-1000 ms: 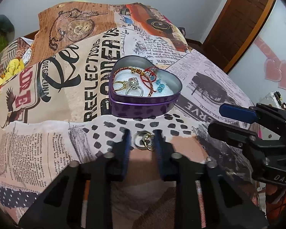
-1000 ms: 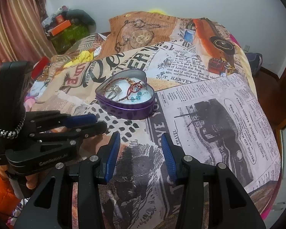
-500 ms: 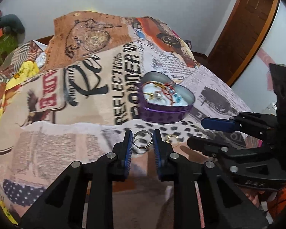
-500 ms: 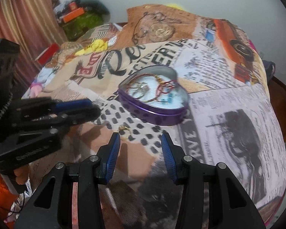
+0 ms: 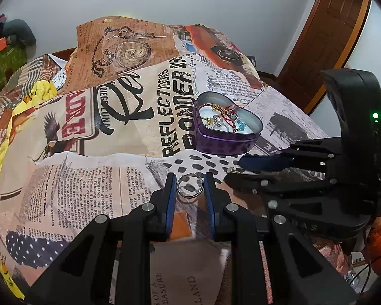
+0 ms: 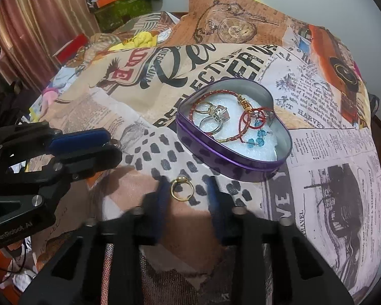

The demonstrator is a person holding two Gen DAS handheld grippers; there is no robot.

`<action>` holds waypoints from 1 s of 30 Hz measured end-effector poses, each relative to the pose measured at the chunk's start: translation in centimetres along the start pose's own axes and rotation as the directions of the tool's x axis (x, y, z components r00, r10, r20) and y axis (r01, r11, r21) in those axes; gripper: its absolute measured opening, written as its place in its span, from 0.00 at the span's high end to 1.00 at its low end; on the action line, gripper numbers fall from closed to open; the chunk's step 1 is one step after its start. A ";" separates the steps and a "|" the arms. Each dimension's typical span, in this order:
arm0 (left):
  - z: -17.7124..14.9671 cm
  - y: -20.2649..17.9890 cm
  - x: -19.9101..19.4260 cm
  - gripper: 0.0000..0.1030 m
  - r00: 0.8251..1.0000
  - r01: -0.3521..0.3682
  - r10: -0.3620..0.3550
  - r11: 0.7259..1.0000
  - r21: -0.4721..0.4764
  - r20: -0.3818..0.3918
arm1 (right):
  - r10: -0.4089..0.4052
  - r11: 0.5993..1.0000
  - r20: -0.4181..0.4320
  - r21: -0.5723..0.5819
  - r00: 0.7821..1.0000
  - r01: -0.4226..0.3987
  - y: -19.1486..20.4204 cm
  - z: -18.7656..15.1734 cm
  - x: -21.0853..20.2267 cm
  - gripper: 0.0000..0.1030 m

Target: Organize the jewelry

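the left gripper [image 5: 190,186] is pinched on a silver ring [image 5: 189,188], the band standing on edge between the two blue pads with its opening facing the camera, lifted just clear of the printed bedspread [image 5: 94,152]. the right gripper [image 6: 186,193] is parted, its blurred fingers straddling a gold ring [image 6: 181,188] that lies flat on the cloth, a small bead or stone at its far rim; the ring sits nearer the left finger than the right, untouched as far as i can tell. the purple heart-shaped tin [image 6: 216,157] lies ahead and to the right of both grippers, open, holding rings, a red cord bracelet and blue beads on a white pad. judged from this, the right gripper is the nearer to the tin, while the left one carries its ring and must travel forward and rightward, past the right gripper, to drop it in. the gold ring needs only a closing of the fingers.
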State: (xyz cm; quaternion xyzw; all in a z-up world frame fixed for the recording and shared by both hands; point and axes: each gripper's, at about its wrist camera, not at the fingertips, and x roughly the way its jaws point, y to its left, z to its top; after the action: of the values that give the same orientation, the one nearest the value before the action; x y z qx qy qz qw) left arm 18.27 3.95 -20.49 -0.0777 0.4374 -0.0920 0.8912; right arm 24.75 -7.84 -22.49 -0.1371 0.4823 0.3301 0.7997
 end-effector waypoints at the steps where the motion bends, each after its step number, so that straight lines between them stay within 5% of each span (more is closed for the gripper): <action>1: 0.0 -0.1 -0.1 0.80 1.000 -0.001 0.001 1.000 0.002 0.001 | 0.005 1.000 0.001 0.000 1.000 -0.005 0.0 0.0 0.0 0.86; 7: 0.2 -0.5 -0.8 0.80 1.000 -0.007 0.007 1.000 0.010 0.012 | -0.006 1.000 0.028 -0.003 1.000 0.006 0.2 -0.2 -0.6 0.93; 21: 1.3 -1.9 -2.1 0.80 0.998 -0.032 0.030 0.999 0.039 0.052 | 0.012 0.999 0.091 0.032 0.996 -0.015 -0.5 -0.7 -2.9 0.94; 26: 1.1 -1.8 -1.7 0.80 0.999 -0.028 0.027 0.999 0.037 0.039 | -0.026 0.999 0.034 0.031 0.999 0.025 -0.6 -0.4 -1.5 0.71; 30: 0.9 -1.5 -1.4 0.80 0.999 -0.028 0.027 0.999 0.037 0.033 | -0.012 0.999 0.013 0.041 1.000 0.011 -1.1 0.0 -0.7 0.69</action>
State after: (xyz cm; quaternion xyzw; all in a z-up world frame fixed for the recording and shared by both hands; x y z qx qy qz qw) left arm 18.03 2.84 -18.54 -0.0562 0.4219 -0.0867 0.9007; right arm 25.25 -8.96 -22.02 -0.1214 0.4829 0.3165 0.8074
